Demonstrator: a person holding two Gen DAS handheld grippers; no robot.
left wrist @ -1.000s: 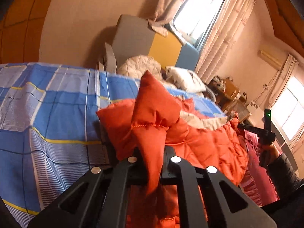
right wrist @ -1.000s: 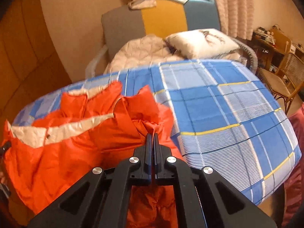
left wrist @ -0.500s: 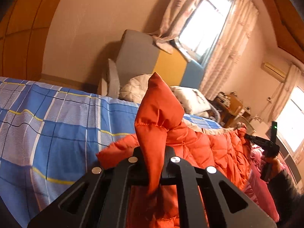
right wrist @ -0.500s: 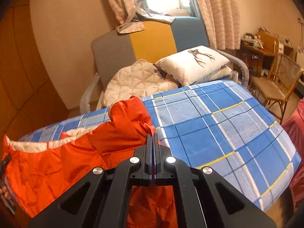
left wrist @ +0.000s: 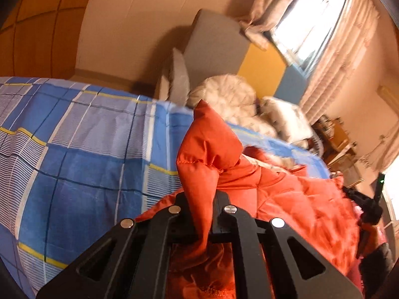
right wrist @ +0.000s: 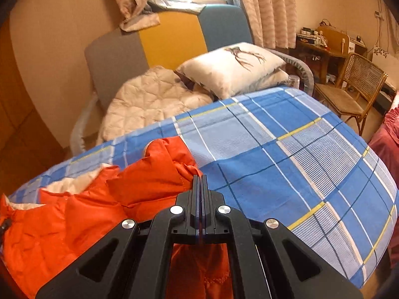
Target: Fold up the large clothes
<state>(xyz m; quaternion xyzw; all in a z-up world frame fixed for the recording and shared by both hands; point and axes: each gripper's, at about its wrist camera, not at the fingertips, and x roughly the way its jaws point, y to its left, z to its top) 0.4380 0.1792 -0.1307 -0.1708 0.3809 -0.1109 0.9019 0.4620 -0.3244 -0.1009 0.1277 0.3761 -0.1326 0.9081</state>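
Observation:
An orange padded jacket (left wrist: 286, 194) with a cream lining lies spread on the bed's blue plaid sheet (left wrist: 74, 162). My left gripper (left wrist: 199, 199) is shut on a bunched corner of it, which stands up in a peak above the fingers. In the right wrist view my right gripper (right wrist: 200, 182) is shut on another edge of the jacket (right wrist: 87, 211), low over the sheet (right wrist: 299, 162). The right gripper (left wrist: 349, 193), held by a hand, also shows at the right edge of the left wrist view, at the jacket's far side.
A grey, yellow and blue headboard (right wrist: 169, 39) stands beyond the bed, with a cream quilt (right wrist: 149, 99) and a white pillow (right wrist: 232, 67) in front of it. A wicker chair (right wrist: 354, 84) and a cluttered desk (right wrist: 324, 39) stand at the right. Pink fabric (right wrist: 386, 137) lies beside the bed.
Both grippers, still shut on the jacket, have carried its edge across the bed toward the headboard and a little lower. The jacket's bulk now trails behind them and lies flatter.

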